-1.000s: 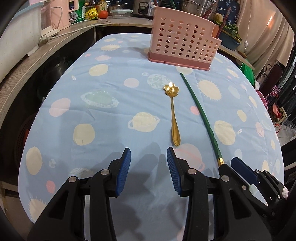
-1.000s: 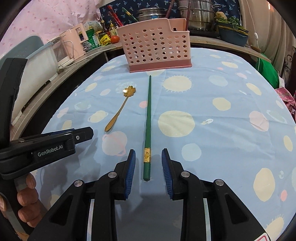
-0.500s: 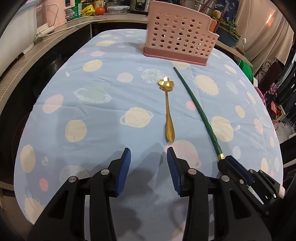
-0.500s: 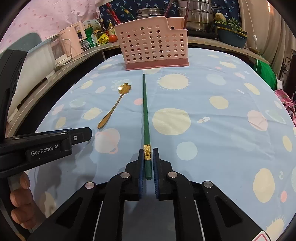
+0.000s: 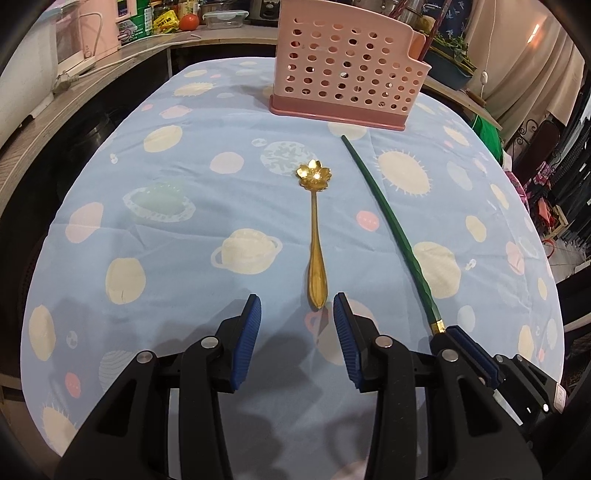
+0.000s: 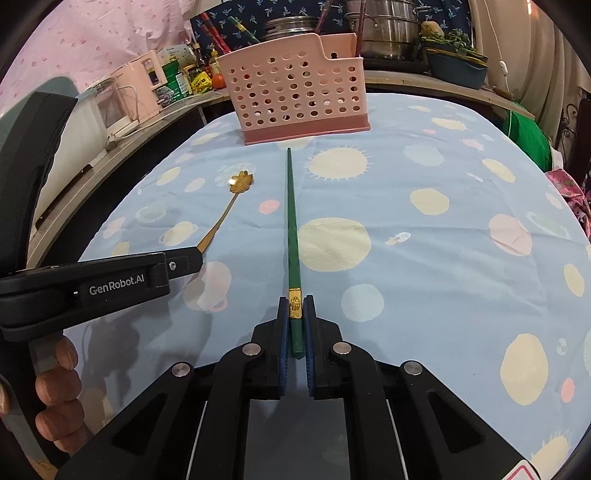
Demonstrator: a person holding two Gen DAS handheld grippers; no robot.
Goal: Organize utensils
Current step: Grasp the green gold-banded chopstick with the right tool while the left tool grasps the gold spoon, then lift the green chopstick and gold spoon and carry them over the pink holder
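A gold flower-bowl spoon lies on the blue planet-print cloth, handle toward me. My left gripper is open, its blue pads either side of the handle's tip and just short of it. A green chopstick with a gold band lies beside the spoon, pointing at the pink perforated utensil basket. My right gripper is shut on the chopstick's thick end at the gold band. The chopstick, the basket and the right gripper show in the left wrist view; the spoon shows in the right.
The basket stands upright at the table's far side. A wooden counter with appliances, jars and a tomato wraps the left and back. Steel pots stand behind the basket. The left gripper's body crosses the right wrist view at left.
My right gripper closed on the chopstick's end and holds it. My left gripper moved forward, so the spoon handle's tip now lies just ahead of its open pads.
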